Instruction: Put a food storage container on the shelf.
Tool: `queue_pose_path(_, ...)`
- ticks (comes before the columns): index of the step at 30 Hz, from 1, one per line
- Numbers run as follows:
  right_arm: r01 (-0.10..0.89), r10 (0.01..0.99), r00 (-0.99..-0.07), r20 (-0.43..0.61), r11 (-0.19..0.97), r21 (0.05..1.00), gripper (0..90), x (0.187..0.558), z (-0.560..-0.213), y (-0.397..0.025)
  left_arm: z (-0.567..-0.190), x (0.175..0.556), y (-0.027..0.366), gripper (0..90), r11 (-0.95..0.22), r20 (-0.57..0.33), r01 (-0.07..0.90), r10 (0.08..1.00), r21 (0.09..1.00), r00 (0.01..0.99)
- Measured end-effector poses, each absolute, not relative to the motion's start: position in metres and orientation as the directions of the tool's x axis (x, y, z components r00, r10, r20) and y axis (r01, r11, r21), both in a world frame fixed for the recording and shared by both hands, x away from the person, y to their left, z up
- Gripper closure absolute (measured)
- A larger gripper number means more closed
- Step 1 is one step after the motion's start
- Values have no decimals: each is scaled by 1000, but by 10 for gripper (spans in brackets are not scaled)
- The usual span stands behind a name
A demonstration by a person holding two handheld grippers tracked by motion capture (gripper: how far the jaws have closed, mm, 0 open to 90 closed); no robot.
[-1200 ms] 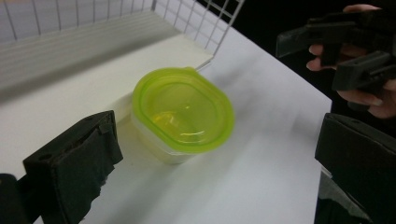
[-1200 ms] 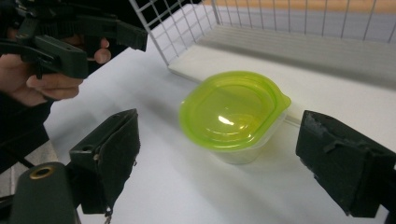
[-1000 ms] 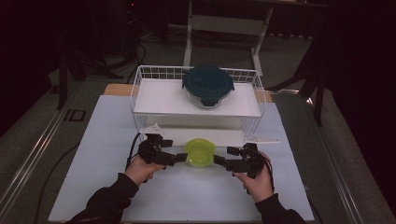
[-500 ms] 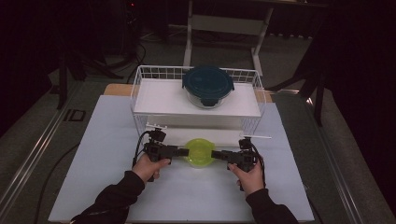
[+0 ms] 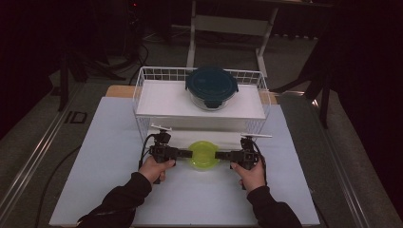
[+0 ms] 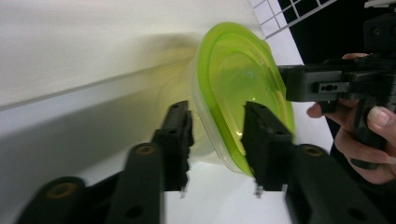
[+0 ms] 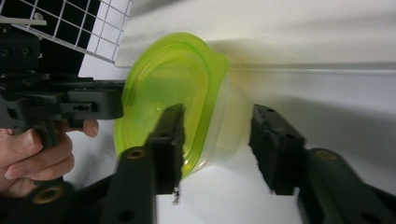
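Observation:
A clear container with a lime-green lid stands on the white mat just in front of the wire rack. My left gripper comes at it from the left and my right gripper from the right, both turned on their sides. In the left gripper view the container sits between the open jaws of my left gripper, one jaw over the lid and one beside the clear body. In the right gripper view the container lies the same way between the spread jaws of my right gripper.
A white wire rack stands behind the container, with a round glass dish with a dark teal lid on its upper shelf. The white mat stretches left, right and towards the person. Dark floor surrounds the table.
Both hands have moved forward and inward, bringing the jaws from beside the container to around its two sides. The container has stayed in place.

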State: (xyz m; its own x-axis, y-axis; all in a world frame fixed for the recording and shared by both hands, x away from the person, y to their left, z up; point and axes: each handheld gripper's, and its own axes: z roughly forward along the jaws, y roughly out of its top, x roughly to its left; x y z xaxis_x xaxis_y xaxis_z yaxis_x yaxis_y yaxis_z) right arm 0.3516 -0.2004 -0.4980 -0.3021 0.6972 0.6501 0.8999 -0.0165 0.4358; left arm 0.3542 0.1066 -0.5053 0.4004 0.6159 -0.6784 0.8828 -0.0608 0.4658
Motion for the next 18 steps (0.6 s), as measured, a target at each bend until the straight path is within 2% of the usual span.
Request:
queue_pose_path(3,914,702,-284,653,-9,406,639,353,-499,-198,-506,354,105,701,-52,-675,881,622,470,397)
queue_pose_path(6,915,699,-280,658,-14,404,672,352,-499,-197,-505,353,104,734,-58,-675,880,618,471,402)
queue_pose_path(9,917,672,-285,684,-16,398,760,351,-499,-196,-504,351,103,747,-58,-676,885,623,463,394)
queue_pose_path(18,895,666,-344,662,19,446,789,344,-498,-197,-500,342,101,771,-108,-667,879,610,464,427)
